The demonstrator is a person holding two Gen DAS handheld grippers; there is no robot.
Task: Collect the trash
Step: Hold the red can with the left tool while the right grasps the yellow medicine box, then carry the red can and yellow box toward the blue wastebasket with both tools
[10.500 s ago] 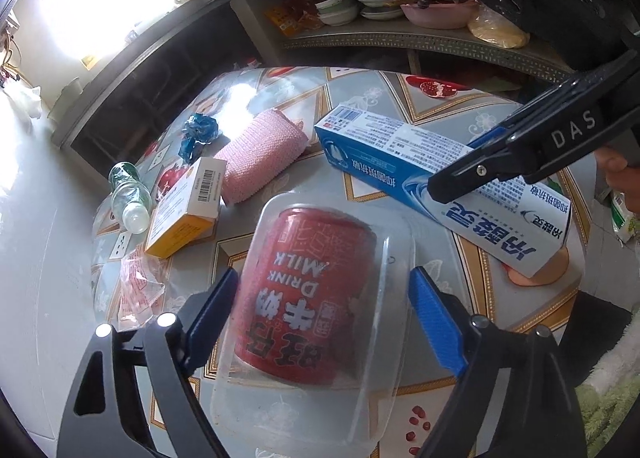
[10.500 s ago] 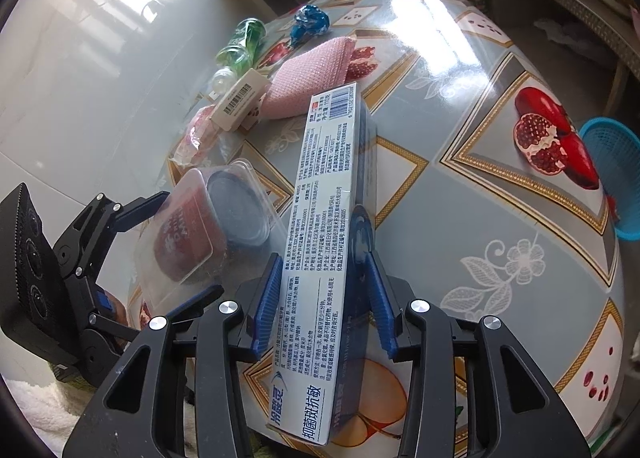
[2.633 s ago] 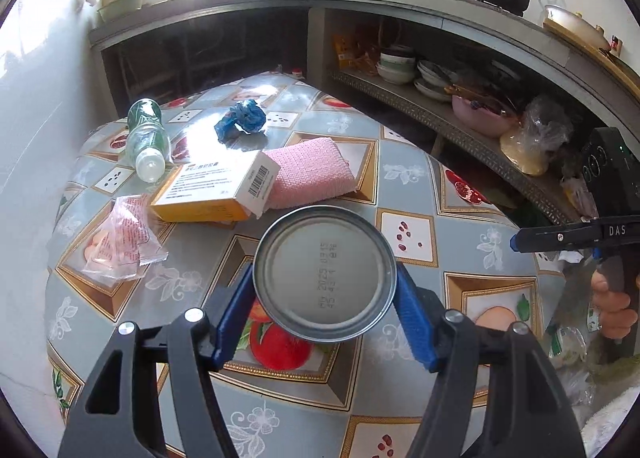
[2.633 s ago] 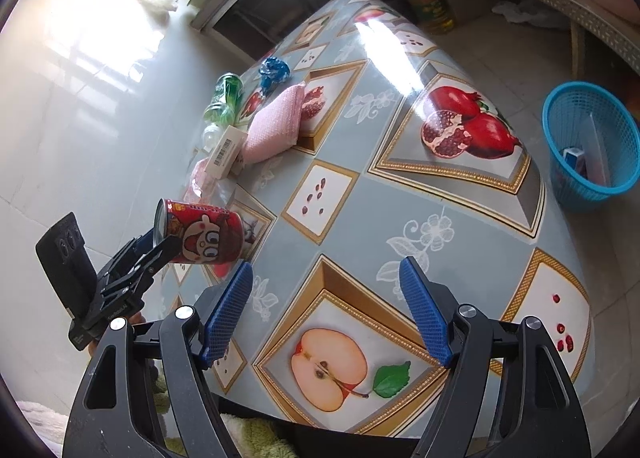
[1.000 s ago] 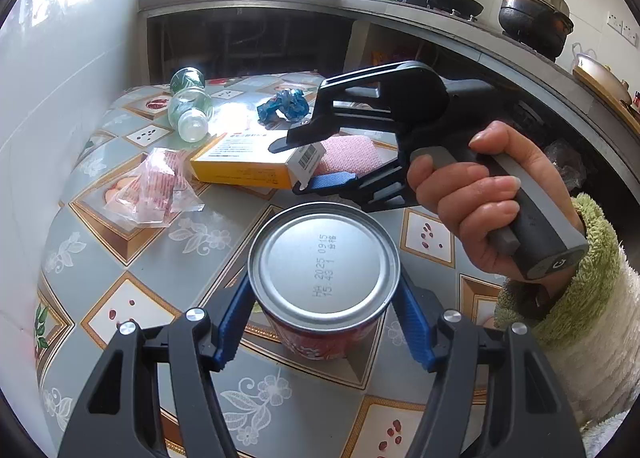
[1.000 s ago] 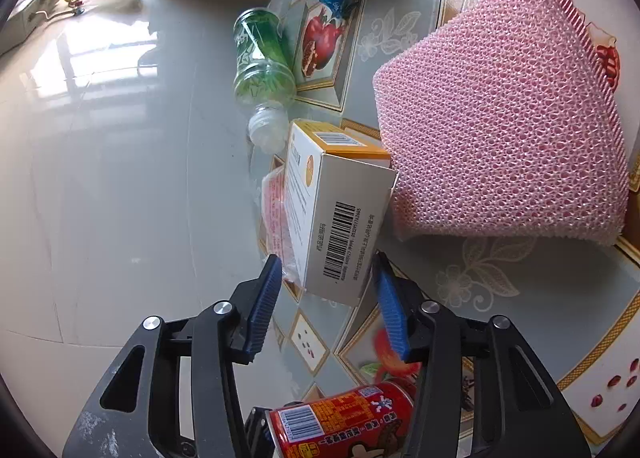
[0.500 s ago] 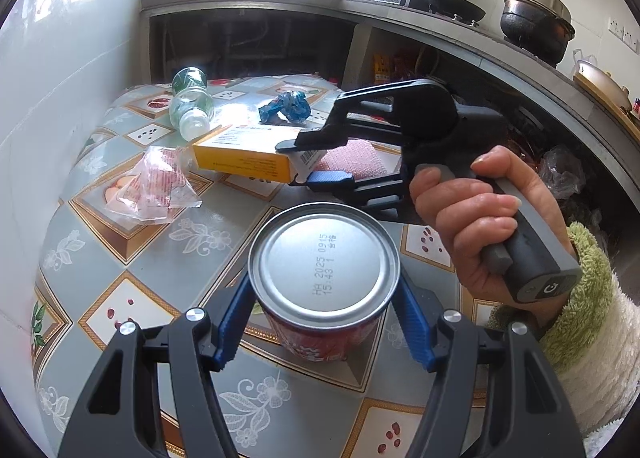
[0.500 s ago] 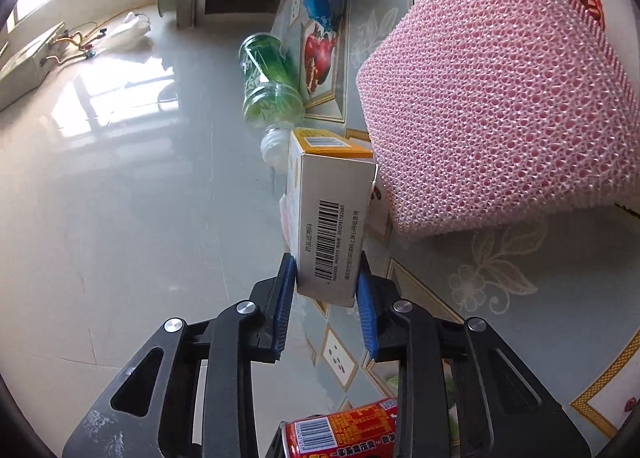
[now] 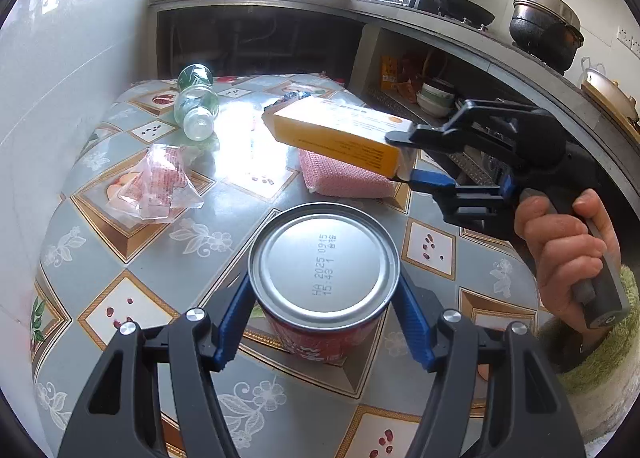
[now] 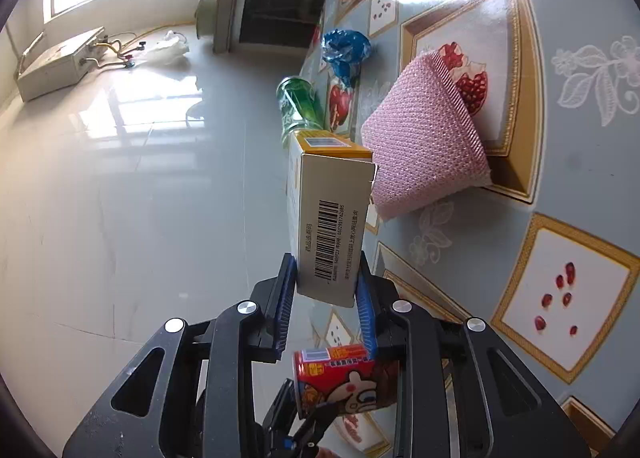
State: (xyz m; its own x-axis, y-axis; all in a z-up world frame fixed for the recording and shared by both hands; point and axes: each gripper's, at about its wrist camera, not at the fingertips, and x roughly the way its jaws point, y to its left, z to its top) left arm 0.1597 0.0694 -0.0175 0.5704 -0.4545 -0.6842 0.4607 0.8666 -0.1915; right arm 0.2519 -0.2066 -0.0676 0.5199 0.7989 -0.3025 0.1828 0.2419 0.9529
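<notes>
My left gripper (image 9: 324, 310) is shut on a red milk-drink can (image 9: 323, 262), its silver base facing the camera, held above the table (image 9: 120, 298). The can also shows low in the right wrist view (image 10: 344, 378). My right gripper (image 10: 325, 290) is shut on one end of a yellow and white carton (image 10: 328, 217) with a barcode. In the left wrist view the carton (image 9: 340, 133) hangs lifted above the table, over a pink sponge cloth (image 9: 348, 177), with the right gripper (image 9: 404, 157) at its right end.
On the patterned table lie a crumpled clear wrapper (image 9: 156, 185), a green-labelled plastic bottle (image 9: 196, 101), the pink cloth (image 10: 424, 153) and a blue crumpled wrapper (image 10: 344, 49). A kitchen counter with shelves of dishes (image 9: 436, 97) runs behind. A white tiled wall (image 9: 60, 77) is at the left.
My right gripper closed on the carton and lifted it off the table, up and to the right. My left gripper has held the can still.
</notes>
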